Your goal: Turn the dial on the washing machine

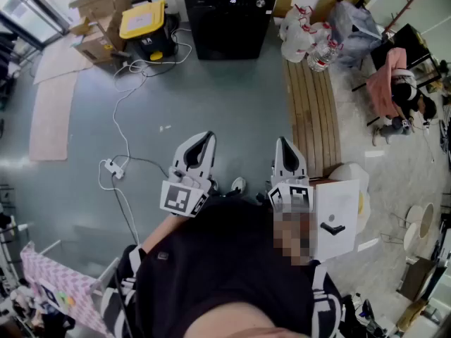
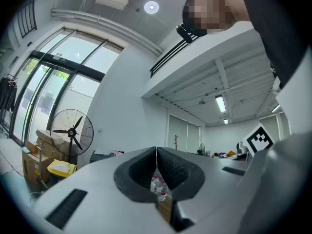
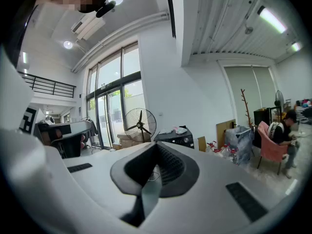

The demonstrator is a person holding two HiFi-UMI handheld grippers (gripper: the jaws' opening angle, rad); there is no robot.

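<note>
The black washing machine (image 1: pixel 229 16) stands against the far wall, its small dial (image 1: pixel 260 3) near its top right corner. It also shows in the right gripper view as a dark box (image 3: pixel 176 136) beside a standing fan (image 3: pixel 140 125). Both grippers are held close to the person's body, far short of the machine. My left gripper (image 1: pixel 206 138) is shut with nothing in it, its pads meeting (image 2: pixel 156 151). My right gripper (image 1: pixel 284 143) is likewise shut and empty (image 3: pixel 157 146), and it points towards the machine.
A yellow-lidded box (image 1: pixel 143 21) and cardboard boxes (image 1: pixel 95 41) sit left of the machine. A white cable with a power strip (image 1: pixel 113 167) runs across the grey floor. At the right are a wooden bench (image 1: pixel 312 111), bags of bottles (image 1: pixel 306 37) and a seated person (image 1: pixel 402 90).
</note>
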